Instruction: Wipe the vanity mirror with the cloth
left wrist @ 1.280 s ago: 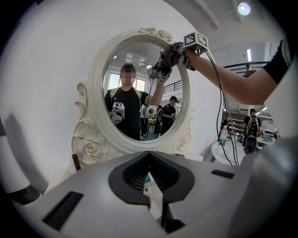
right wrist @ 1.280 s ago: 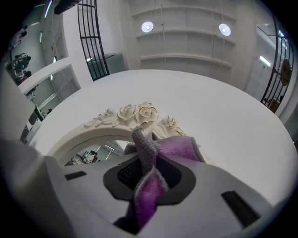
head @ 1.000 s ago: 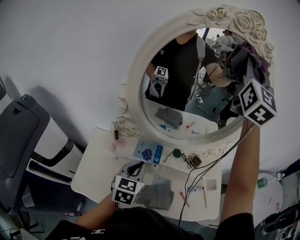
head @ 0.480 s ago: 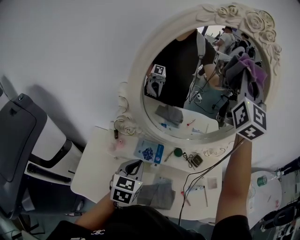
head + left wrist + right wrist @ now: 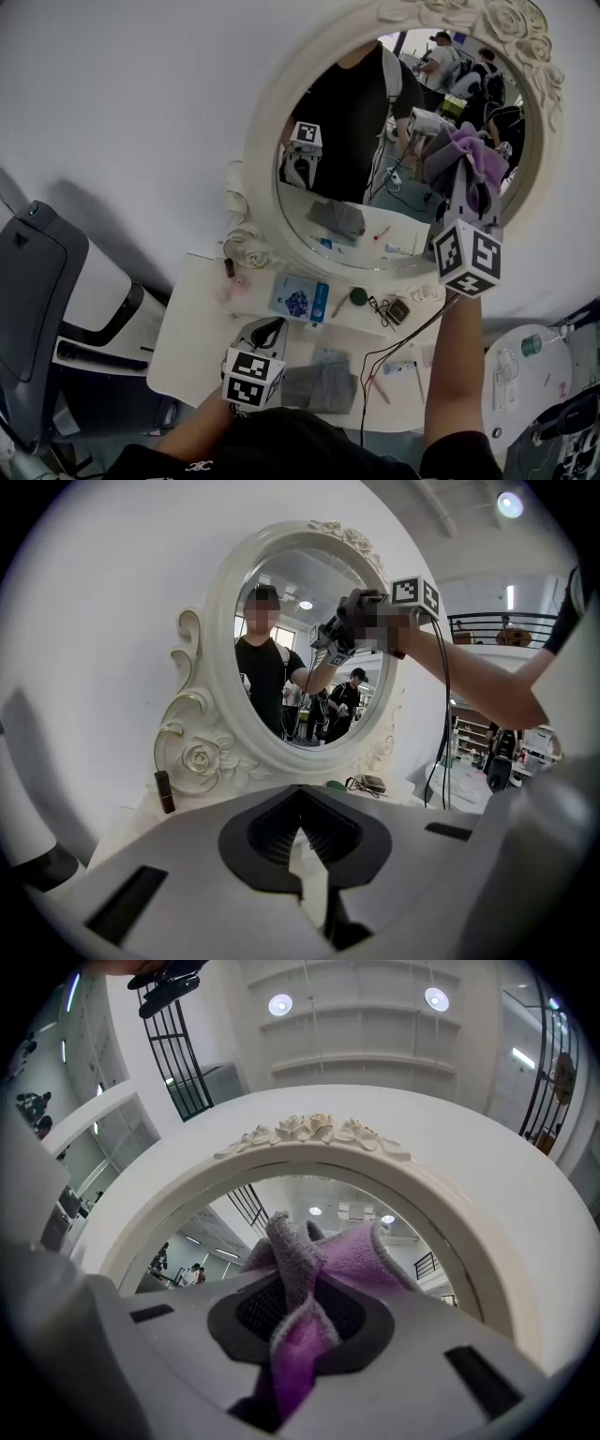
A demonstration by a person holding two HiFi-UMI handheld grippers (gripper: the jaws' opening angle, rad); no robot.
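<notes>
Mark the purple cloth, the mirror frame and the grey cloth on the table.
purple cloth [image 5: 364, 1265]: right gripper view, upper fold.
mirror frame [image 5: 262, 159]: head view, left rim.
grey cloth [image 5: 321, 387]: head view, its middle.

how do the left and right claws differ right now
The right claw is shut on the purple cloth; the left claw is shut on nothing. The right claw is up at the vanity mirror; the left claw is low over the table, beside a grey cloth. Both carry a marker cube.
</notes>
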